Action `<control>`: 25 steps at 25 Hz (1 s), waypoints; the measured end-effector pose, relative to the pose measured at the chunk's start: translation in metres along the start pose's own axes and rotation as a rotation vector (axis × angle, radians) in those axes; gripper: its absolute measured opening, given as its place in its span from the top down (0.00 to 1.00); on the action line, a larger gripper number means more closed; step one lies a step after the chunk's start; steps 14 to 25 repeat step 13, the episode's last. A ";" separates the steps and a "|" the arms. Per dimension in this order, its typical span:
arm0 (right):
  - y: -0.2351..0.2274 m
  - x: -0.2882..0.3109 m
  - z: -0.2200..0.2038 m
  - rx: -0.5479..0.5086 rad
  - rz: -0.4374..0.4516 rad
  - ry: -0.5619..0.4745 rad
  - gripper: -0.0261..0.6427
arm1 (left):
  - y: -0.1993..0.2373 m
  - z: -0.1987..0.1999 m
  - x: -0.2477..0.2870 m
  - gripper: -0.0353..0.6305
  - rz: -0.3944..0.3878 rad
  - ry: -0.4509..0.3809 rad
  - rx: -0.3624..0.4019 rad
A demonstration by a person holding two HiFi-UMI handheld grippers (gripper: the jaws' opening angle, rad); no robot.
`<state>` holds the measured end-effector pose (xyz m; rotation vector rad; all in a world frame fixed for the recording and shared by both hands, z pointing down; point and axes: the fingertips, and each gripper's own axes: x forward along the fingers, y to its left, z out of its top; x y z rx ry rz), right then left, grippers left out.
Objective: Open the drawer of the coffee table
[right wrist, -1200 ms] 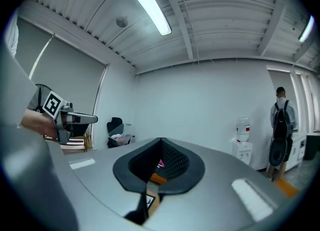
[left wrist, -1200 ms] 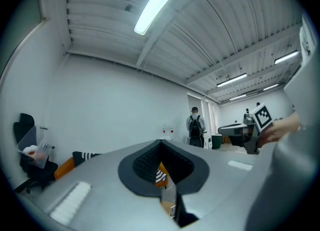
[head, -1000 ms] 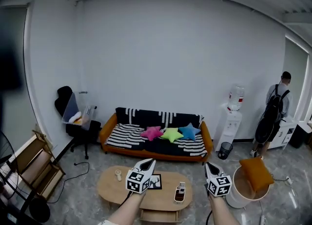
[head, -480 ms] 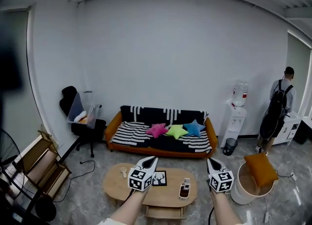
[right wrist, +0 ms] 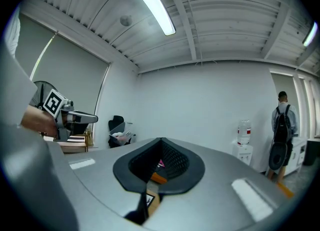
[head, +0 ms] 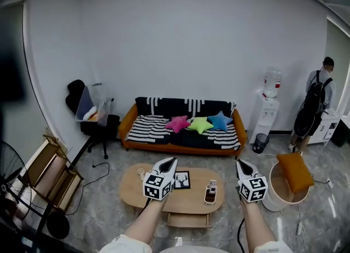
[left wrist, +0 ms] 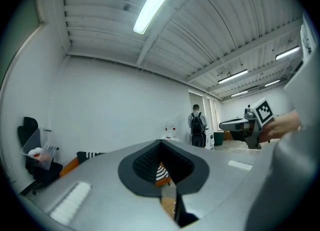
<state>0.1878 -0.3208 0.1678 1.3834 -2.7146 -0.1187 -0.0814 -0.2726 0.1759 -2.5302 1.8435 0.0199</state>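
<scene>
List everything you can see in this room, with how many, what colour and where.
sofa: one, orange with black-and-white stripes, against the back wall
star cushions: three, pink, green, blue, on the sofa
coffee table: one, light wood, before the sofa
drawer: one, light wood, under the table top
picture frame: one, black, on the table
bottle: one, brownish, on the table
water dispenser: one, white, right of the sofa
bin: one, black, beside the dispenser
tub: one, white, far right, orange cushion on it
office chair: one, black, left of the sofa
person: one, dark backpack, far right
left gripper: one, grey, shut, empty
right gripper: one, grey, shut, empty
</scene>
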 end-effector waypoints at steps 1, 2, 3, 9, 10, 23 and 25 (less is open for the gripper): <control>-0.001 0.001 0.001 -0.001 0.000 -0.001 0.96 | 0.001 0.001 0.001 0.95 0.000 0.000 0.002; -0.001 0.002 0.002 -0.003 -0.001 0.000 0.96 | 0.002 0.001 0.002 0.95 -0.001 0.001 0.003; -0.001 0.003 0.003 -0.005 0.000 0.001 0.96 | 0.003 0.002 0.003 0.95 -0.002 0.002 0.003; 0.008 0.014 0.009 -0.023 0.022 -0.001 0.96 | 0.010 0.002 0.005 0.95 0.000 0.002 0.002; 0.009 0.015 0.011 -0.026 0.025 -0.004 0.96 | 0.011 0.002 0.005 0.95 0.000 0.004 0.003; 0.009 0.018 0.016 -0.035 0.033 -0.012 0.96 | 0.012 0.003 0.008 0.95 -0.002 0.005 0.010; 0.009 0.018 0.016 -0.035 0.033 -0.012 0.96 | 0.012 0.003 0.008 0.95 -0.002 0.005 0.010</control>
